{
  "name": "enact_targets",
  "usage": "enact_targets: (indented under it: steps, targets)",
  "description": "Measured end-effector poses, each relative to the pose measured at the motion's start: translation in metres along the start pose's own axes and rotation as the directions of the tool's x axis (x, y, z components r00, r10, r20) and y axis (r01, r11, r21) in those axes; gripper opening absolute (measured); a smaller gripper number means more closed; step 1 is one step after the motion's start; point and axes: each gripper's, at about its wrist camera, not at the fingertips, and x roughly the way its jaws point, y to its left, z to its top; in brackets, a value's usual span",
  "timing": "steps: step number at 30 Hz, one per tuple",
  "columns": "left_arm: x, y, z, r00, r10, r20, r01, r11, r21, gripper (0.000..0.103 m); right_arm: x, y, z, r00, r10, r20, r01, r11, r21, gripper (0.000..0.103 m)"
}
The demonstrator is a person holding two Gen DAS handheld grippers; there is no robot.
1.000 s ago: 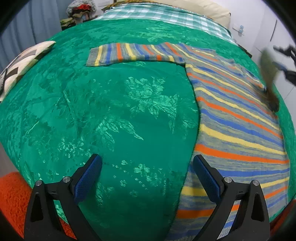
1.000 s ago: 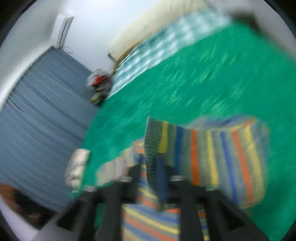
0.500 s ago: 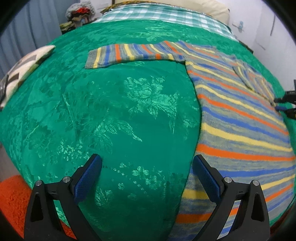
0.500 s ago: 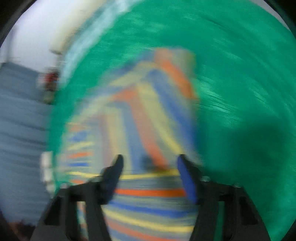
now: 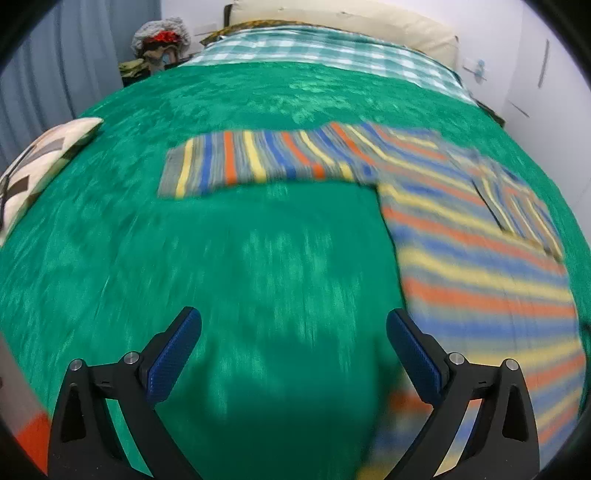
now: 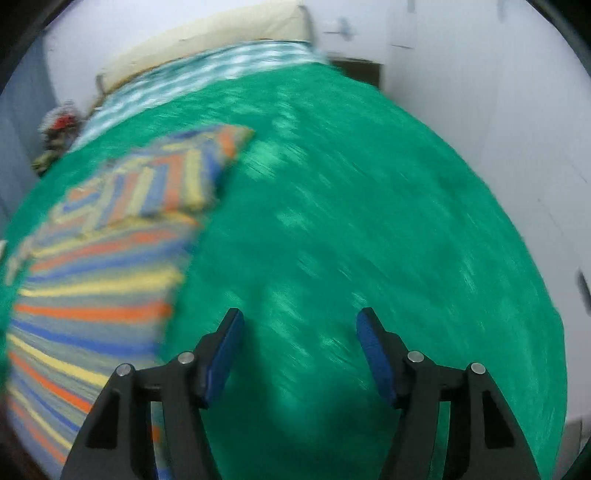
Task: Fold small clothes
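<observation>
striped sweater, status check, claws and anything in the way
Left claw open, empty. Right claw opening, nothing between its pads. Striped sweater flat on green bedspread, one sleeve folded in, other spread out. Nothing in the way.

Bed with a green bedspread point(image 5: 258, 240), a striped sweater point(image 5: 480, 258) spread on it.

The sweater lies flat on the bedspread; one sleeve point(image 5: 240, 162) stretches out sideways from its body, the other sleeve point(image 6: 155, 184) seems folded over its chest, though blur hides the edges. Beyond the sweater lies a checked cloth point(image 5: 314, 48), then a cream pillow point(image 5: 351, 22). A patterned cushion point(image 5: 40, 155) rests well beyond the outstretched cuff.
</observation>
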Motion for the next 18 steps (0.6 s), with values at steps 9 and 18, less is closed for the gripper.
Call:
enact_targets:
  steps: [9, 18]
  targets:
    - [0.065, 0.012, 0.007, 0.998, 0.065, 0.003, -0.065, 0.996, -0.055, 0.103, 0.012, 0.005, -0.015, 0.998, 0.005, 0.066, -0.002, 0.999, -0.041, 0.091]
    - [0.065, 0.018, 0.005, 0.999, 0.040, 0.009, -0.039, 0.997, -0.065, 0.103, 0.009, 0.006, -0.021, 0.996, -0.001, 0.086, 0.006, 0.998, -0.059, 0.093]
